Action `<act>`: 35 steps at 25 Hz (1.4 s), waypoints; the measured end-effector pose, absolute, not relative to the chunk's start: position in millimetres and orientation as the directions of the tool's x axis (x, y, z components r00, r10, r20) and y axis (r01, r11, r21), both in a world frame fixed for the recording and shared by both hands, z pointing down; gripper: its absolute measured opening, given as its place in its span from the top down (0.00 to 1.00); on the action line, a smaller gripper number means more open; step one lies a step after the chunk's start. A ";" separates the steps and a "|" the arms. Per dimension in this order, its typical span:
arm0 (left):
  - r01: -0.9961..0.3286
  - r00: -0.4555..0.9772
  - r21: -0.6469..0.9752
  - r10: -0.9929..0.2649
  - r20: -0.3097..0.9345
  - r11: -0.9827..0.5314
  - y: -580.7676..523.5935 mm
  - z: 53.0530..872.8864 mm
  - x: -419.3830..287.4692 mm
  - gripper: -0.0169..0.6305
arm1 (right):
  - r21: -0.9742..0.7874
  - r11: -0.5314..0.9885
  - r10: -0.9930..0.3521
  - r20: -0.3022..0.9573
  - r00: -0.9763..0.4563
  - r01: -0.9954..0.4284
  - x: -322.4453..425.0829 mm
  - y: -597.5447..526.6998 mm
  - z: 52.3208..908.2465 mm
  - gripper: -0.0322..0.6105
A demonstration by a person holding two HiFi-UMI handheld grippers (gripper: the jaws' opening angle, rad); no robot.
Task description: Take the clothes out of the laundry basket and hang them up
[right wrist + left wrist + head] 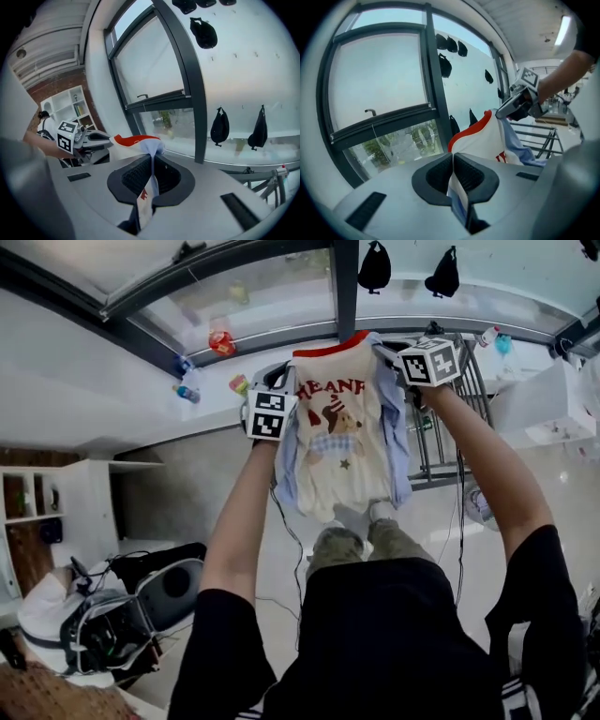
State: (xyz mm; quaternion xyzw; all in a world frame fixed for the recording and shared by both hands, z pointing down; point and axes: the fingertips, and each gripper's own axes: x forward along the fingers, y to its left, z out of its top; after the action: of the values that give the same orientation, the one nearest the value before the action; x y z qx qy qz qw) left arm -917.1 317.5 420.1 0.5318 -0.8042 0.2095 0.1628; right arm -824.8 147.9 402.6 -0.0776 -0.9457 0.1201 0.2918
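Observation:
A small cream shirt (339, 427) with a red collar, red letters and a bear print hangs spread between my two grippers, held high before a window. Pale blue cloth shows at both its sides. My left gripper (281, 381) is shut on the shirt's left shoulder, and the cloth (485, 140) runs out from between its jaws (453, 174). My right gripper (394, 357) is shut on the right shoulder, with cloth (136, 143) pinched between its pads (151, 176). No laundry basket is in view.
A metal drying rack (441, 446) stands behind the shirt to the right. Dark window frames (185, 79) rise close ahead, with black pouches (220, 126) hanging on the glass. White shelves (56, 502) stand left, and a bag and helmet (103, 615) lie on the floor.

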 end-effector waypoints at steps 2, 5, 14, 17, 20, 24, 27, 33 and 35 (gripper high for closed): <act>-0.923 -0.384 -0.201 -0.767 0.514 0.328 314.3 441.6 -919.5 0.95 | -0.229 0.968 0.218 0.568 -0.793 0.102 -828.2 147.5 429.1 0.93; -0.930 -0.367 -0.201 -0.754 0.545 0.308 308.9 471.8 -919.8 0.95 | -0.150 0.983 0.174 0.623 -0.763 0.102 -828.1 138.5 466.6 0.93; -0.933 -0.353 -0.174 -0.708 0.612 0.315 293.5 531.5 -934.1 0.95 | -0.121 0.992 0.099 0.650 -0.753 0.025 -847.9 126.1 531.4 0.93; -0.939 -0.336 -0.170 -0.706 0.624 0.298 285.5 544.6 -936.5 0.95 | -0.099 0.994 0.098 0.666 -0.740 0.042 -850.7 129.3 544.4 0.93; -0.938 -0.305 -0.070 -0.713 0.631 0.340 282.3 552.6 -940.5 0.95 | -0.084 0.996 0.085 0.681 -0.728 0.037 -852.2 128.7 554.6 0.93; -0.925 -0.284 0.024 -0.732 0.620 0.380 288.6 554.5 -945.9 0.94 | -0.111 0.994 0.078 0.681 -0.729 0.003 -853.8 124.3 561.1 0.87; -0.920 -0.274 0.055 -0.739 0.615 0.387 296.3 550.8 -945.9 0.78 | -0.140 0.990 0.080 0.678 -0.731 -0.022 -850.7 120.9 557.3 0.76; -0.895 -0.305 0.085 -0.741 0.598 0.438 312.5 530.0 -934.7 0.78 | -0.189 0.982 0.132 0.636 -0.761 0.013 -840.9 125.0 526.9 0.61; -0.885 -0.325 0.083 -0.737 0.593 0.457 320.0 523.5 -929.4 0.78 | -0.185 0.982 0.147 0.622 -0.769 0.039 -832.5 126.3 517.1 0.60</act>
State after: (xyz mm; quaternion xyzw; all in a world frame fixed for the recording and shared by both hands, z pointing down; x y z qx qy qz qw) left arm -929.4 320.0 523.5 0.5046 -0.8036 0.1292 0.2879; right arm -832.5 126.3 517.1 -0.0496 -0.9369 0.0807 0.3365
